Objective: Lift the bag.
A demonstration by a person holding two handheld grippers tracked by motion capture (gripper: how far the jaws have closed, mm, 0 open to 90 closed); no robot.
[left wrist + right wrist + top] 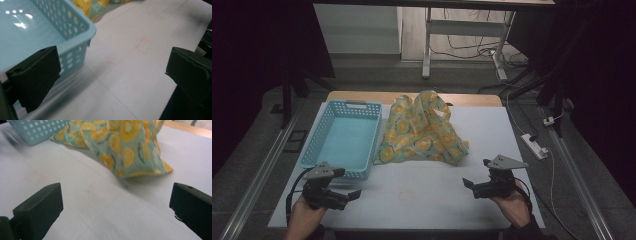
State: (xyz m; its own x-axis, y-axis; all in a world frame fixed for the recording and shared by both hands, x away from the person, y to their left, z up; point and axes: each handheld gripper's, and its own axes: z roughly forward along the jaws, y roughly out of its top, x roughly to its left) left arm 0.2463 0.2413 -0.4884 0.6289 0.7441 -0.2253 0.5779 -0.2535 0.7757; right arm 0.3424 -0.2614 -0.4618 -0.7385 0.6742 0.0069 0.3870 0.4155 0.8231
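- Jaws of the left gripper (pixel 346 196) stood spread wide with nothing between them, hovering just above the white table cover (pixel 422 192) near its front edge.
- Just ahead of that gripper, and a little to its left, sat the light blue perforated basket (pixel 343 137); in the left gripper view its near corner (pixel 86 27) rose right beside the left jaw (whether they touched, I could not tell).
- The right gripper (pixel 475 186) was likewise gaping, its jaws far apart and holding nothing, low over the cover at the person's right hand (pixel 512 207).
- Ahead of the right gripper, and somewhat to its left, lay the crumpled cloth (pixel 422 130), teal with a yellow citrus-slice print, heaped up rather than flat.
- In the right gripper view the cloth (pixel 125 147) sat well beyond the jaw tips, apart from them, with bare cover between.
- The cloth's left edge lay just beside the basket's right wall, outside the basket.
- The two grippers were well apart from each other, one at each front corner of the cover.
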